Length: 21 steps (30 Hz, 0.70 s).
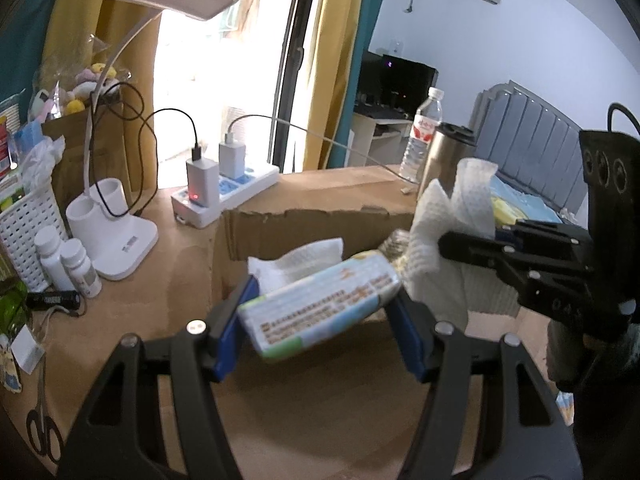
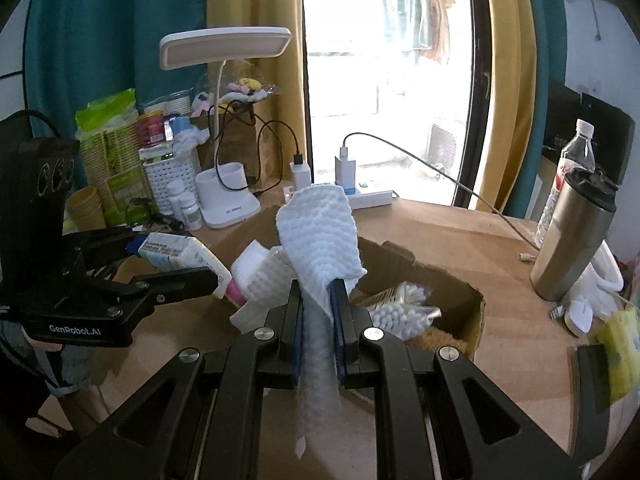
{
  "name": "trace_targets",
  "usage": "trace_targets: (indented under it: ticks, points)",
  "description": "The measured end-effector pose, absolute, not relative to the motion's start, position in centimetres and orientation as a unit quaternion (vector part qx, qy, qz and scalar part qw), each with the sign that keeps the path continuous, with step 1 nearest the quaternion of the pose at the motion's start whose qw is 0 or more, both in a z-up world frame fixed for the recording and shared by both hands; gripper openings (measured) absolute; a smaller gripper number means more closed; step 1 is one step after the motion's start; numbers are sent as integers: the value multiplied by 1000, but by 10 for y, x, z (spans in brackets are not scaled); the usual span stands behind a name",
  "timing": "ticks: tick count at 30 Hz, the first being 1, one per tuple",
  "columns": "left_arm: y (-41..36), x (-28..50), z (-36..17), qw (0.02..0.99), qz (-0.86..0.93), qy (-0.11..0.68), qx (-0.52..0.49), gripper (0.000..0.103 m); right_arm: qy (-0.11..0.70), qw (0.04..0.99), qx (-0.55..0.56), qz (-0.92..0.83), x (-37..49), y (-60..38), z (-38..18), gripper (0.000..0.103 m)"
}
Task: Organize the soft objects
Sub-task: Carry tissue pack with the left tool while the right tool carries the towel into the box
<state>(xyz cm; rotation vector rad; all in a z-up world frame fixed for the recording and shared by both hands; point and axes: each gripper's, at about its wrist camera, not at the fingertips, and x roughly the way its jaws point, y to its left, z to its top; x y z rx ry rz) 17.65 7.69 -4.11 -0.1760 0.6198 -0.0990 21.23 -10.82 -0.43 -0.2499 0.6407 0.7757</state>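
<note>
My left gripper [image 1: 320,312] is shut on a soft pack of tissues [image 1: 320,308], pale blue and green with printed text, held aslant above the open cardboard box [image 1: 320,224]. A white tissue [image 1: 296,260] sticks out of the pack's far end. My right gripper [image 2: 316,300] is shut on a white textured cloth [image 2: 320,228], which stands up above the pads and hangs down below them. In the left wrist view the right gripper [image 1: 444,244] holds that cloth [image 1: 448,224] just right of the pack. In the box [image 2: 472,320] lies a bag of cotton swabs [image 2: 404,312].
On the wooden desk [image 2: 460,232] stand a white lamp [image 1: 116,236], a power strip with chargers [image 1: 224,192], two pill bottles [image 1: 68,264], a white basket [image 1: 24,228], a steel tumbler [image 2: 572,236] and a water bottle [image 1: 424,136]. Scissors [image 1: 42,428] lie at the near left. A yellow sponge [image 2: 620,344] sits far right.
</note>
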Motion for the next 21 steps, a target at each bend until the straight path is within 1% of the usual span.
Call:
trace_targets:
  ticks: [21]
  points:
    - [94,240,-53,946,-59,307,-89,65,320,879,-90,342,269,-84,-22,14]
